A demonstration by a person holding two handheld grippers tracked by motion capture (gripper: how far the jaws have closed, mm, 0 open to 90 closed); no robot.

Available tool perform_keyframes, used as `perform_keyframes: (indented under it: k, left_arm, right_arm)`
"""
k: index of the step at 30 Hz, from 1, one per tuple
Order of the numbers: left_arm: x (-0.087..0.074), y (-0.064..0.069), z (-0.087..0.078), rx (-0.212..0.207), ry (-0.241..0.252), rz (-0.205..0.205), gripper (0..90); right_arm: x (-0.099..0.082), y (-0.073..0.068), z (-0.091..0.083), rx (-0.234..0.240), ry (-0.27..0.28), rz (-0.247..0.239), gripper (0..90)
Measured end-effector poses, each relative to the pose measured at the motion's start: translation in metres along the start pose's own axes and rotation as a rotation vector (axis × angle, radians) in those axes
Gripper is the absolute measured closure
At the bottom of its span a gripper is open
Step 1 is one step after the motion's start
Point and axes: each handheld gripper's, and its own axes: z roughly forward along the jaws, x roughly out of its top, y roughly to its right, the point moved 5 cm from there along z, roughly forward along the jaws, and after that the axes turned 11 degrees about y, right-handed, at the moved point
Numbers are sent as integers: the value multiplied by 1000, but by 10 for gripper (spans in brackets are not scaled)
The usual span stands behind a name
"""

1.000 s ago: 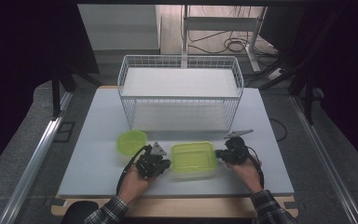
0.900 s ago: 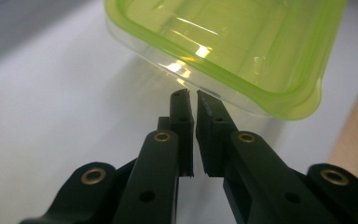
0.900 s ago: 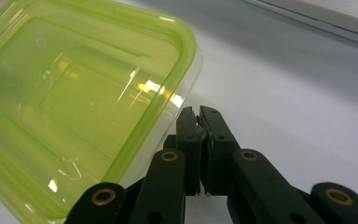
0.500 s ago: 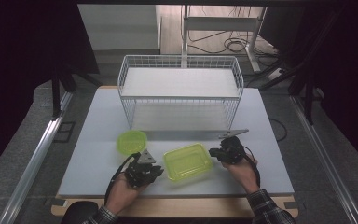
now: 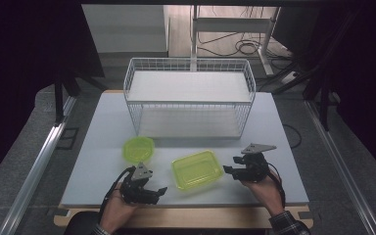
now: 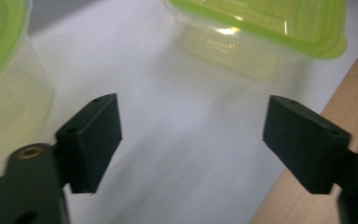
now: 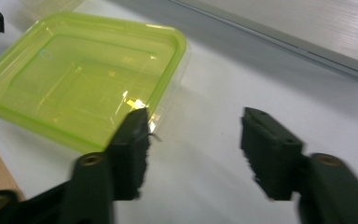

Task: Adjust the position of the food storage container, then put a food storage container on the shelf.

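A green-lidded rectangular box (image 5: 197, 169) rests on the white surface (image 5: 98, 127) between both tools. The left tool (image 5: 160, 191) and right tool (image 5: 227, 171) have just opened, empty, apparently having released it.

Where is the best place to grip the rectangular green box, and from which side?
Probably at the lid rim on a short end of the rectangular box, coming in level from the side: it lies flat and low, and the rim juts out past the clear walls.
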Motion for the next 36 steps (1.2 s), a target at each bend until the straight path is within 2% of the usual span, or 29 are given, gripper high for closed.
perform_keyframes:
  k: [2, 6, 11, 16, 20, 23, 26, 31, 36]
  left_arm:
    - [-2, 1, -2, -1, 0, 1, 107]
    - [-3, 0, -3, 5, 7, 10, 78]
    - [-4, -2, -3, 18, 30, 57, 39]
    - [-4, -4, -3, 38, 44, 73, 33]
    - [-6, -5, -1, 53, 24, 94, 35]
    - [-8, -4, 1, 65, 6, 121, 35]
    - [-9, -3, 3, 74, -6, 141, 33]
    - [-10, -4, 4, 83, -15, 162, 31]
    - [-10, -4, 4, 85, -16, 165, 31]
  right_arm:
    - [-3, 0, -1, -5, 1, 0, 290]
    - [-6, 1, -1, 2, 9, 19, 199]
    - [-6, 2, 2, 18, 18, 47, 94]
    - [-5, 0, 5, 29, 18, 56, 58]
    - [-2, 1, 7, 40, 25, 73, 58]
    - [2, 0, 9, 74, 19, 124, 58]
    - [4, 1, 12, 93, -4, 155, 28]
    - [8, 4, 19, 117, -32, 185, 69]
    - [13, 4, 25, 160, -62, 206, 289]
